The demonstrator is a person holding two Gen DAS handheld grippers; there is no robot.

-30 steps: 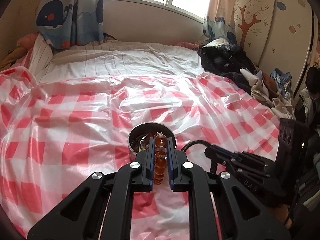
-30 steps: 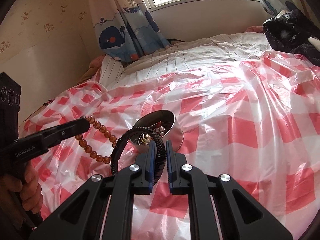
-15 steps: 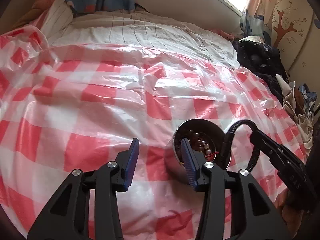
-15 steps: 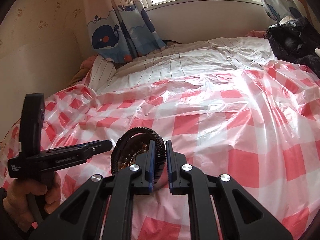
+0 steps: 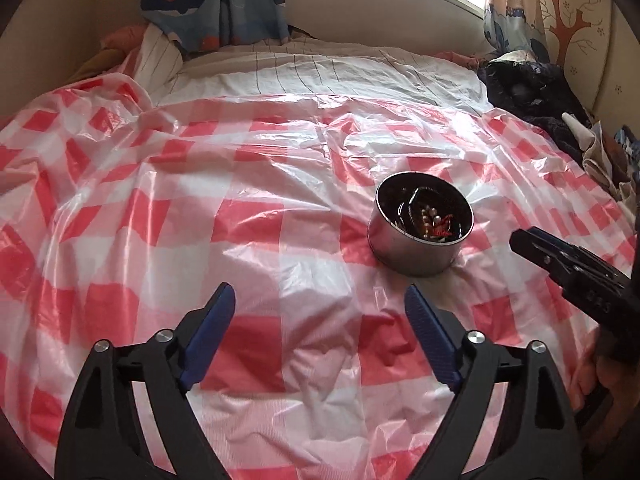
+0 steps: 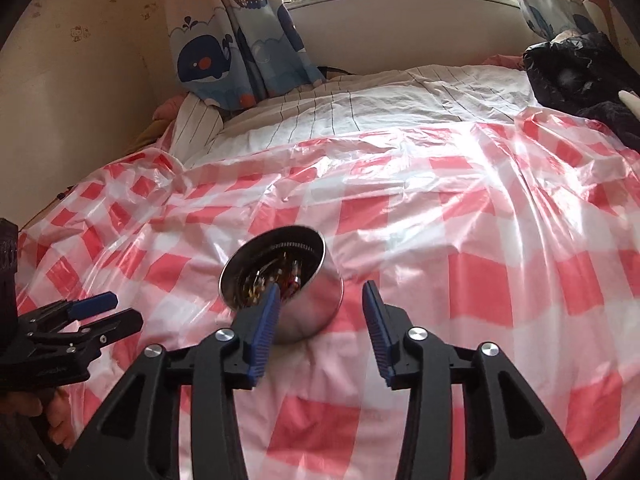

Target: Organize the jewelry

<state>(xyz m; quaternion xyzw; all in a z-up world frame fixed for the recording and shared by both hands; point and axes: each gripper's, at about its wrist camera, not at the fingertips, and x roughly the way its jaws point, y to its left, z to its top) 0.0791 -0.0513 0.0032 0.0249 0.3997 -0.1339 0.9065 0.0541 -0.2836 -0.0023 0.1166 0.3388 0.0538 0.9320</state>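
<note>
Bowl (image 5: 416, 248) holds jewelry (image 5: 430, 222); both jaws just opened, empty; checkered sheet (image 5: 248, 216) beneath.

metal bowl (image 5: 416, 246), perhaps beads inside, checked sheet (image 5: 248, 216)

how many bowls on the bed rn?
1. A single metal bowl sits on the red-checked plastic sheet, jewelry inside, just ahead of the right tongs. The clothes pile at the bed's edge could hide more.

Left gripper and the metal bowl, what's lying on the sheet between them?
Nothing: in the left wrist view, only bare red-checked plastic sheet lies between the open left gripper and the metal bowl holding the jewelry.
</note>
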